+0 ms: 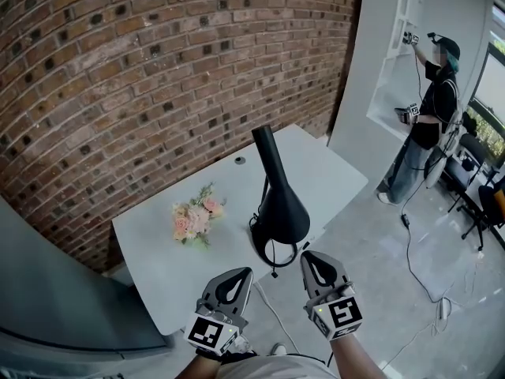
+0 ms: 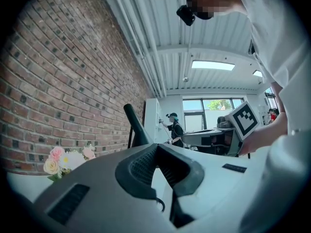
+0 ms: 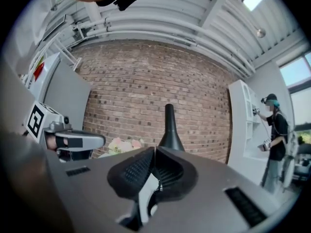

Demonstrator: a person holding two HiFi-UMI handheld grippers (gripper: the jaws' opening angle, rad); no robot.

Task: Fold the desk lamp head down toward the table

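Both grippers closed and empty, held short of the desk lamp

I saw the black desk lamp [image 1: 277,204] standing on the pale table [image 1: 158,267] near the edge facing me. Its narrow end pointed up toward the brick wall [image 1: 118,69] and was not folded down. A small bunch of pink flowers [image 1: 195,218] lay just to its left. My left gripper [image 1: 241,274] and right gripper [image 1: 310,257] hung side by side at that edge, below the lamp and not touching it. Each gripper's own view showed its jaws pressed together at the tips with nothing between them. Far off to the right, another person [image 1: 430,109] stood at a white shelf [image 1: 394,61].
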